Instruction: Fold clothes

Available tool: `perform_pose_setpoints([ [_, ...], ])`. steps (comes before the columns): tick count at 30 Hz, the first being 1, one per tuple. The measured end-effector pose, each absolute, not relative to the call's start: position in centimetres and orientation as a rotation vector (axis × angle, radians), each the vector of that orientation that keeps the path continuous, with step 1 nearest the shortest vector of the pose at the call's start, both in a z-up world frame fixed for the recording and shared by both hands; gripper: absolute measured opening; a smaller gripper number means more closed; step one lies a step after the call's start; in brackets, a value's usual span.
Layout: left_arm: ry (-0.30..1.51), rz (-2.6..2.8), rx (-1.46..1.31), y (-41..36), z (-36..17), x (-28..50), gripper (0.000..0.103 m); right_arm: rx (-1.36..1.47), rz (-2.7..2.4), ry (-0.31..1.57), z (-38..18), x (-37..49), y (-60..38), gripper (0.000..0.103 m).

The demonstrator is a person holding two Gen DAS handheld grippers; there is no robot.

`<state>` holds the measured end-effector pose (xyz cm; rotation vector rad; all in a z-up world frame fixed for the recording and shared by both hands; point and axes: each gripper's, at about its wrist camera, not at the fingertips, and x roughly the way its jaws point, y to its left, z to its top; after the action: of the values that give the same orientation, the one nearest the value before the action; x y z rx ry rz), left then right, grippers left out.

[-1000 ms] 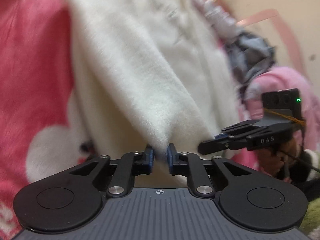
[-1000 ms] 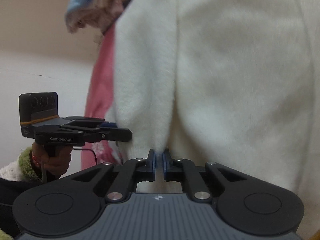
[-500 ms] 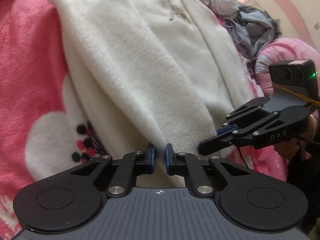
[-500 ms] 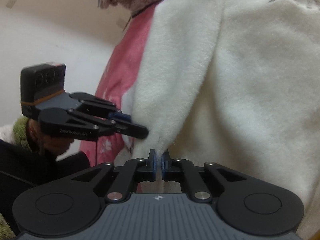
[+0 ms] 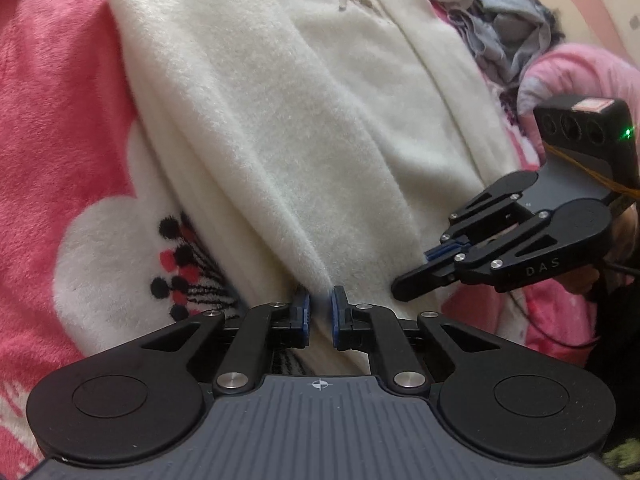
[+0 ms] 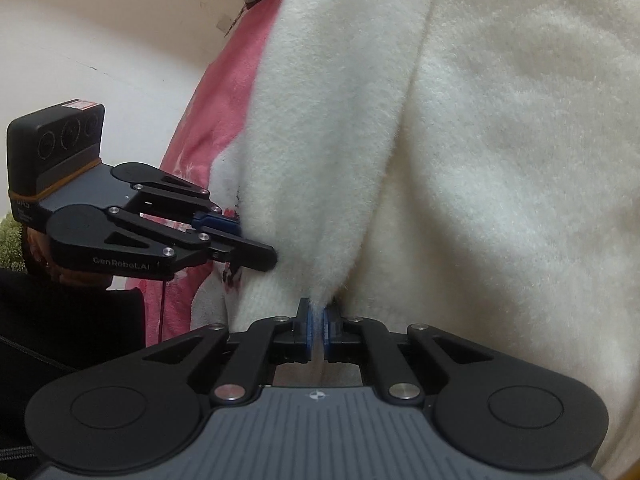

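Observation:
A fluffy white garment (image 5: pixel 288 120) lies spread over a pink blanket (image 5: pixel 52 128). My left gripper (image 5: pixel 319 312) is shut on a pinched fold of the garment's near edge. In the same view my right gripper (image 5: pixel 424 268) reaches in from the right and bites the garment's edge. The right wrist view shows the white garment (image 6: pixel 480 152) filling the frame, with my right gripper (image 6: pixel 318 322) shut on a ridge of its cloth. My left gripper (image 6: pixel 248 240) comes in there from the left, its tips buried in the cloth.
The pink blanket carries a white flower print with black and red dots (image 5: pixel 176 256). A heap of grey and mixed clothes (image 5: pixel 508 28) lies at the far right. A pale wall (image 6: pixel 100 40) stands beyond the bed's edge. A person's hand (image 6: pixel 44 256) holds the left gripper.
Both grippers have rolled and shifted sideways with the garment's edge pinched. The view has sharpened, and the flower print beside the garment has come into sight.

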<state>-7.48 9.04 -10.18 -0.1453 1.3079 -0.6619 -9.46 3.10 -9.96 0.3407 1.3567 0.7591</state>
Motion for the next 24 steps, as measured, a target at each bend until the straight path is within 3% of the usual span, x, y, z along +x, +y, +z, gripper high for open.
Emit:
perform_pose_setpoints([
  [7, 1.265, -0.679, -0.104, 8.6, -9.9, -8.2, 0.008, 0.317, 0.779, 1.401, -9.7, -8.0, 3.7, 0.007],
  [11, 1.283, -0.685, -0.11, 9.3, -9.5, -8.0, 0.013, 0.198, 0.816, 1.426, -6.7, -6.9, 2.1, 0.014],
  [18, 1.231, -0.693, -0.061, 12.3, -5.5, -7.0, 0.016, -0.137, 0.716, 1.092, 1.2, 2.7, 2.3, 0.014],
  [24, 1.148, -0.69, -0.109, 9.5, -7.7, -4.5, 0.016, -0.256, 0.699, 0.87, -1.6, 9.7, 7.1, 0.013],
])
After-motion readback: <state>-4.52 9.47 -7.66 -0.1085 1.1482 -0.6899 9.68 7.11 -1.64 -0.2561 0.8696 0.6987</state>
